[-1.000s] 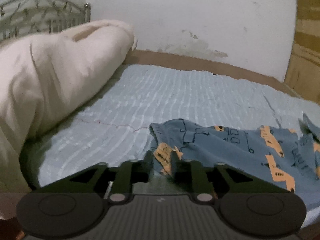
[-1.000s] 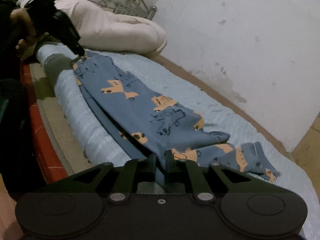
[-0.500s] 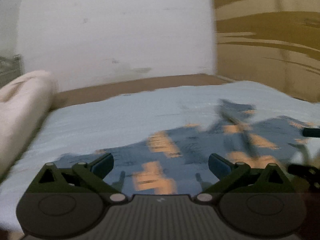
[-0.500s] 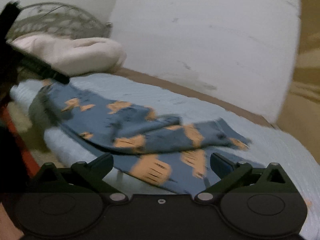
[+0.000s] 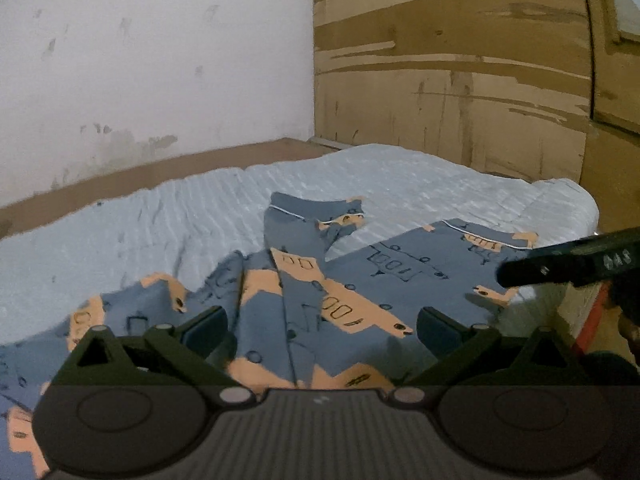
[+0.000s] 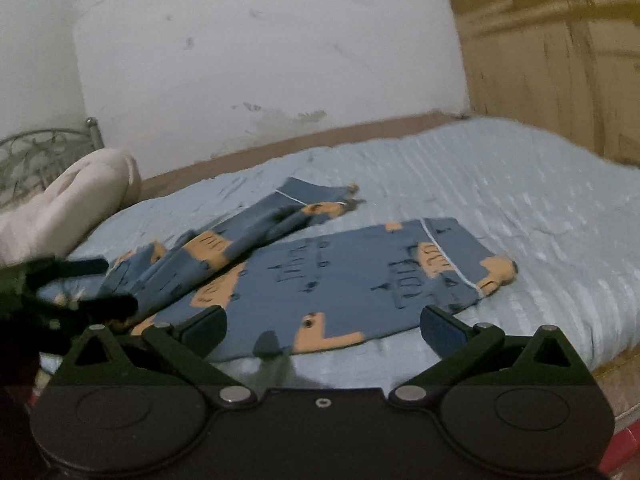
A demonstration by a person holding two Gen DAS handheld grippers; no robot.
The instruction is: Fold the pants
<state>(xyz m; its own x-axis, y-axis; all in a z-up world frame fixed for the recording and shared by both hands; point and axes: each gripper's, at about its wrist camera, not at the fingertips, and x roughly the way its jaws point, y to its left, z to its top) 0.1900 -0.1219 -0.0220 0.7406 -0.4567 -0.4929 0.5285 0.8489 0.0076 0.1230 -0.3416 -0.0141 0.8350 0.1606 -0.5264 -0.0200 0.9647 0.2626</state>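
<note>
Blue pants with orange prints (image 5: 312, 300) lie spread on the light blue bedspread (image 5: 160, 220). One leg lies flat toward the right (image 6: 360, 276), the other is rumpled and folded over toward the back (image 6: 248, 228). My left gripper (image 5: 320, 328) is open and empty, just above the waist end. My right gripper (image 6: 322, 326) is open and empty over the flat leg's near edge. The right gripper shows at the right edge of the left wrist view (image 5: 568, 266). The left gripper shows at the left edge of the right wrist view (image 6: 72, 292).
A rolled cream duvet (image 6: 60, 208) lies at the bed's left end by a metal headboard (image 6: 36, 152). A white wall (image 6: 260, 60) runs behind the bed. A wooden wardrobe (image 5: 460, 72) stands at the right end. The bed's front edge (image 6: 608, 364) is near.
Both grippers were shut on the pants a second ago. They have let go and opened, and the pants now lie on the bed. Both cameras swung toward the right.
</note>
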